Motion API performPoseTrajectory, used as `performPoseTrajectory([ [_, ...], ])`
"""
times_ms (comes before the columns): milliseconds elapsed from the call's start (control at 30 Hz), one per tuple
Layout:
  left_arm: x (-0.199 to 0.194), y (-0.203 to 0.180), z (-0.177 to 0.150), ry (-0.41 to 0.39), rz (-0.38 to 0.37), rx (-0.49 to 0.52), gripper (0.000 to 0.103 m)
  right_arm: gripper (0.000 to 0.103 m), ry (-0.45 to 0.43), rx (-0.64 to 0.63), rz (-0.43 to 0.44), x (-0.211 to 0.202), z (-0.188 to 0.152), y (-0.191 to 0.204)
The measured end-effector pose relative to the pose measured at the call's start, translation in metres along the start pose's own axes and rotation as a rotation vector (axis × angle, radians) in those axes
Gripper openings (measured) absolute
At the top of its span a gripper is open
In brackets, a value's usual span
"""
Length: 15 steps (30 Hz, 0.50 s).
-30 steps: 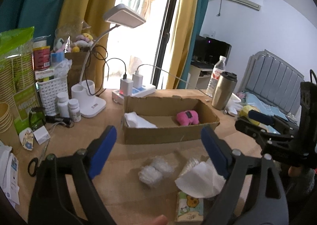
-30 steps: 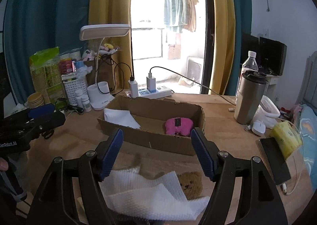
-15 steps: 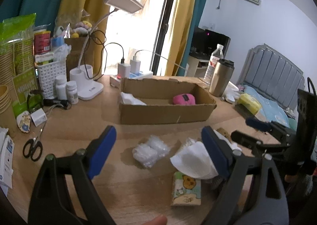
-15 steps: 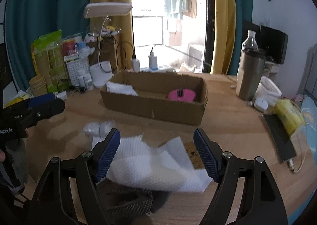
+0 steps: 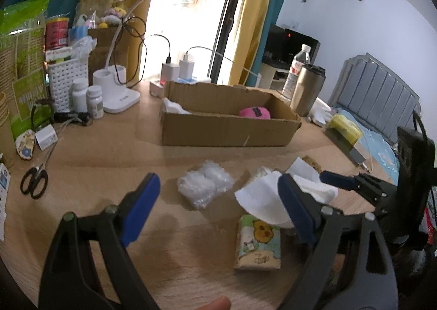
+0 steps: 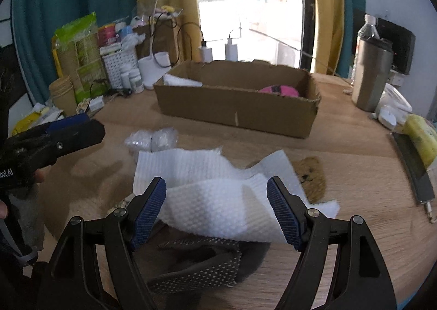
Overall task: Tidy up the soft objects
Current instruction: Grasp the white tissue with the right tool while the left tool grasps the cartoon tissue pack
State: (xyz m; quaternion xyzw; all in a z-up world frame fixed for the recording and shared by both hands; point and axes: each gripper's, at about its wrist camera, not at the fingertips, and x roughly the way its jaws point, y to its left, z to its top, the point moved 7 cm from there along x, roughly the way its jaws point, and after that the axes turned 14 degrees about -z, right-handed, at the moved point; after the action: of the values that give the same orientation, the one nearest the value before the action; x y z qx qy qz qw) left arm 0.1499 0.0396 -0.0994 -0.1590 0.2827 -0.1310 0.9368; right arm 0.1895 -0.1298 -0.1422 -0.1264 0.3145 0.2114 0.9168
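Observation:
A cardboard box (image 5: 229, 129) stands mid-table and holds a pink plush (image 5: 254, 112) and a white cloth (image 5: 172, 106). In front of it lie a bubble-wrap bundle (image 5: 204, 187), a crumpled white paper towel (image 5: 259, 198) and a cartoon tissue pack (image 5: 258, 244). My left gripper (image 5: 218, 208) hangs open just above the table, near the bundle. My right gripper (image 6: 217, 214) is open low over the paper towel (image 6: 218, 195), which shows between its fingers without touching the pads. A brown bear plush (image 6: 311, 176) peeks out beside the towel. A grey dotted cloth (image 6: 199, 263) lies under it.
The far left is crowded with a desk lamp (image 5: 120, 91), pill bottles (image 5: 87, 99), a white basket (image 5: 65, 77) and scissors (image 5: 34, 181). A power strip (image 5: 174, 77) sits behind the box. A steel tumbler (image 6: 371, 75) and a yellow pack (image 6: 420, 137) stand at the right.
Both grippers have sunk toward the table and tilted down. The box now sits higher in both views, and the towel and bubble wrap are closer.

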Motion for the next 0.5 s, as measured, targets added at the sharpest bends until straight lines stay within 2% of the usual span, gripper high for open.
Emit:
performPoseTrajectory([
  [100,0.003,-0.001,-0.004,0.009,-0.007,-0.005,0.089,0.069,0.017,-0.014,0.013,0.004,-0.004,0.005],
  [167,0.005,-0.002,-0.006,0.016,-0.009,-0.004,0.089,0.045,0.027,-0.025,0.016,0.006,-0.006,0.008],
  [267,0.008,-0.003,-0.008,0.025,-0.012,-0.004,0.089,0.028,0.028,-0.028,0.018,0.007,-0.008,0.008],
  [300,0.008,-0.004,-0.008,0.027,-0.011,-0.003,0.089,0.026,0.02,-0.022,0.023,0.006,-0.008,0.006],
  [367,0.009,-0.005,-0.009,0.031,-0.011,-0.003,0.089,0.011,0.002,-0.009,0.028,0.003,-0.005,0.004],
  [500,0.012,-0.008,-0.011,0.044,-0.012,0.0,0.089,0.005,-0.028,0.003,0.029,-0.004,0.001,-0.004],
])
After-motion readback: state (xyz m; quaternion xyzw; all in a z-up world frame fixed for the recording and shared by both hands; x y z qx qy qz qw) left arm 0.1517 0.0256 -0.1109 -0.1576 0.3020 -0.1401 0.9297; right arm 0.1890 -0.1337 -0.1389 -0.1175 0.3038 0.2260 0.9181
